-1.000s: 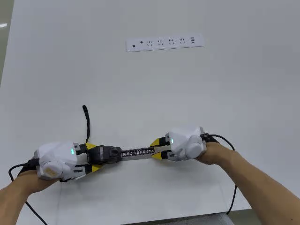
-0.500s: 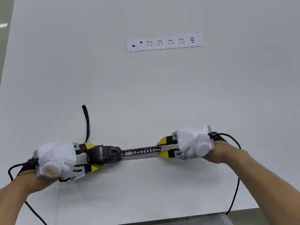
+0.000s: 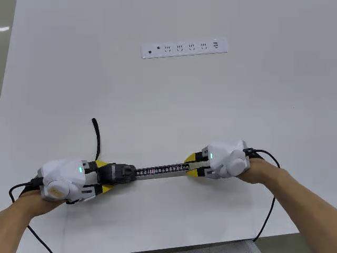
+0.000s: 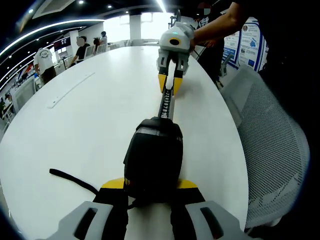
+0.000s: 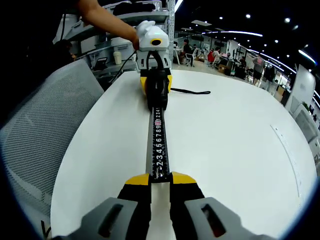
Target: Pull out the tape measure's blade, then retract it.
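Currently left gripper (image 3: 104,176) is clamped on the black tape measure case (image 3: 120,172), near the white table's (image 3: 158,95) front edge. Right gripper (image 3: 190,165) pinches the blade (image 3: 160,170) end. Blade stretched straight between them, numbers up.

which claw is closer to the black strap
Left. The left claw grips the case right beside the strap; the right claw sits at the blade's far end.

The white table (image 3: 158,95) is bright, lit evenly from above, with only small soft shadows. In both gripper views the ceiling lights (image 5: 287,20) glow as white spots and the edges bend round. The numbers on the tape measure's blade (image 5: 158,145) look sharp.
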The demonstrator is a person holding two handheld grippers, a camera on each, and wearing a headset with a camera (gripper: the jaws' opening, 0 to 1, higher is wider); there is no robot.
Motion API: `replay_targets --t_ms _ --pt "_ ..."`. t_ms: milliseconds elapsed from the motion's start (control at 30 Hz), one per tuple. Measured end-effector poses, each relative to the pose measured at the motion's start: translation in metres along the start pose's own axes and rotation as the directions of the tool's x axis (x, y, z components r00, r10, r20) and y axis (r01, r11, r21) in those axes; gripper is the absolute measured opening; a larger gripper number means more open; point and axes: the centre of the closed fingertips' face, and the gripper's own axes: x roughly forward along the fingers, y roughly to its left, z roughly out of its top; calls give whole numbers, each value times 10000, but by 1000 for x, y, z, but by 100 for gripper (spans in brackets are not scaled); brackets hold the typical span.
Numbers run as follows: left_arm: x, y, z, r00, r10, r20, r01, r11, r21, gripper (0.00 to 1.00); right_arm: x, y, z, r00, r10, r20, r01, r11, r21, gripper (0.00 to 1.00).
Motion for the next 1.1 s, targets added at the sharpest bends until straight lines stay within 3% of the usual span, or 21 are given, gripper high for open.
replay_targets --t_ms 1100 --pt "1 1 -2 9999 -7 -144 6 10000 -16 29 -41 -6 -42 9975 -288 -646 291 9996 34 11"
